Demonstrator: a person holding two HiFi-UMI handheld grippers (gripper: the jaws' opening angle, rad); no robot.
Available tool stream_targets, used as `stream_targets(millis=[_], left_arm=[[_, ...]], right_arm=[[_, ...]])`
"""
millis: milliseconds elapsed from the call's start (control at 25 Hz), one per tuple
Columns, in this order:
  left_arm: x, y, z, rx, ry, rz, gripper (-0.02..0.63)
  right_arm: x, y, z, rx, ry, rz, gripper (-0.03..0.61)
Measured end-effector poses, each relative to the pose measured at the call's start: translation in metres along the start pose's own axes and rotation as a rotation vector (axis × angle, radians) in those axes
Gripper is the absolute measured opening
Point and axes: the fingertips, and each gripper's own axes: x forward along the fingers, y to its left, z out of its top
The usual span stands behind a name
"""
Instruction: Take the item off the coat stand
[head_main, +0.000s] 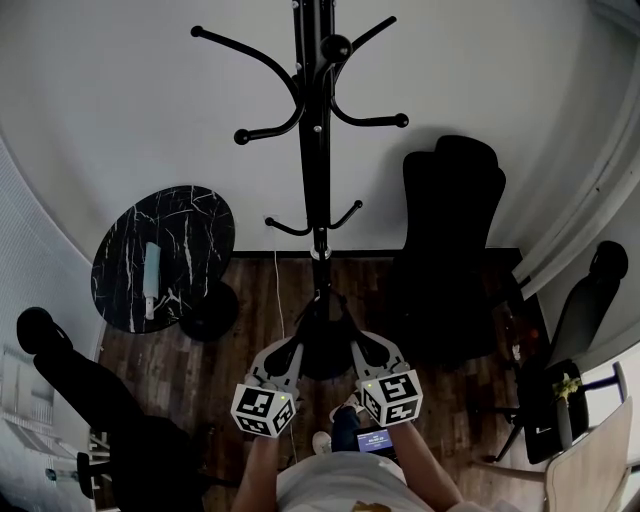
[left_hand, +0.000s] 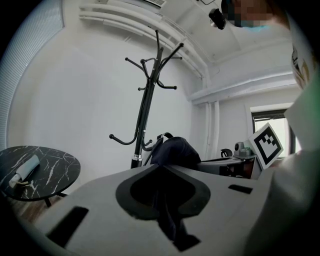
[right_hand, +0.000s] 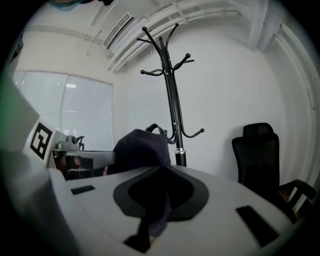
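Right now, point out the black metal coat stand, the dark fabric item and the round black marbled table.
Black metal coat stand (head_main: 316, 150): head view, central pole.
Dark fabric item (right_hand: 142, 145): right gripper view, bulging body.
Round black marbled table (head_main: 195, 225): head view, bare top.

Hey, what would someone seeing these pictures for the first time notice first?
The tall black coat stand against the white wall, its hooks bare. Below it, the left gripper and right gripper each have jaws shut on a dark bag held between them. A round marble table stands to its left, a black chair to its right.
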Motion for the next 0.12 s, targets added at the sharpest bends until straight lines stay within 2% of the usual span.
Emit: stream_targets(millis=[120], left_arm=[[-0.0011,0.0001,-0.0007,0.002,0.007,-0.004,0.035]], right_arm=[[0.0,0.0011,-0.0003,-0.001,0.002,0.001,0.035]])
